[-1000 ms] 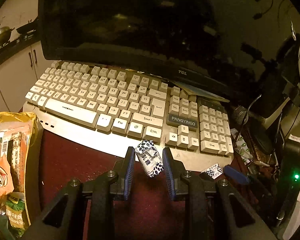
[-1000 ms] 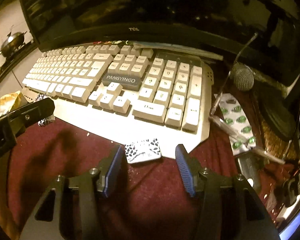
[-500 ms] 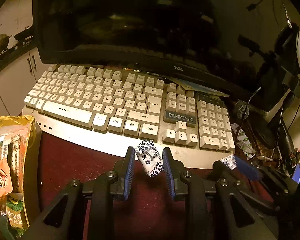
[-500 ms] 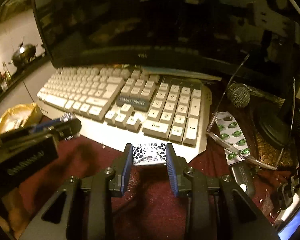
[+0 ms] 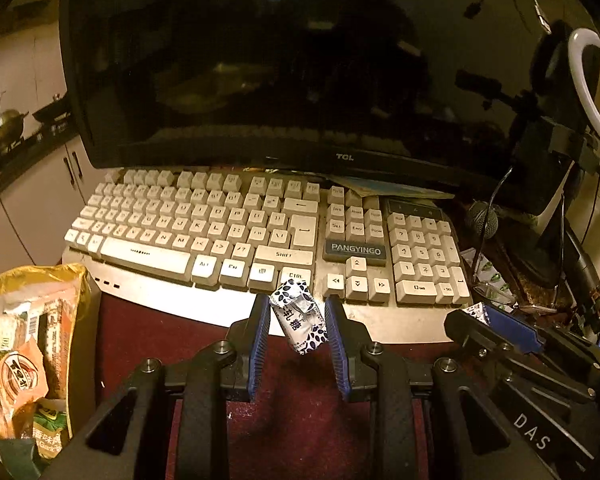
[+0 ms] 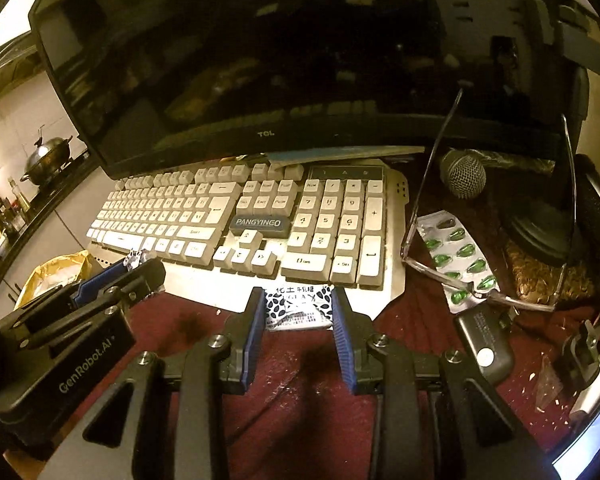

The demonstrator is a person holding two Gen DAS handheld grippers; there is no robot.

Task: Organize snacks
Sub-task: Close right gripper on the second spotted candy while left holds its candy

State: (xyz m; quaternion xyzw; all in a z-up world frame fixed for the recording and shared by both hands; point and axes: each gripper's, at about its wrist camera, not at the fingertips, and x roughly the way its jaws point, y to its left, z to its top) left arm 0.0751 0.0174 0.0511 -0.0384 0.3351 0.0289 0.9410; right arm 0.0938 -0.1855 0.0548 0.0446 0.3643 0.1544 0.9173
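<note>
Left wrist view, left gripper point(image 5: 297, 320): its jaws are clamping a spotted candy point(image 5: 298, 320), gripping it across its narrow sides so it is hanging tilted, clear of the red cloth point(image 5: 147, 332), in front of the keyboard point(image 5: 235, 236) near its front edge.
Left wrist view, snack bag point(image 5: 31, 344): it is standing open at the cloth's left edge, already holding packets; judged to be where the candies are going.
Left wrist view, right gripper point(image 5: 496, 320): it is showing at the right, a sliver of spotted wrapper at its tip.
Right wrist view, right gripper point(image 6: 297, 312): its jaws have just been closing and are now pinching a second spotted candy point(image 6: 298, 306) flat by its short ends, by the keyboard's point(image 6: 259, 216) front right corner; whether it is clear of the cloth point(image 6: 300, 380) I cannot tell.
Right wrist view, left gripper point(image 6: 133, 260): it is waiting at the left, candy at its tip, with the bag point(image 6: 59, 270) behind it.
Right wrist view, clutter: glasses point(image 6: 484, 292) and a pill blister point(image 6: 456, 256) are lying near the cloth's right edge, not snacks, so likely being left alone.
</note>
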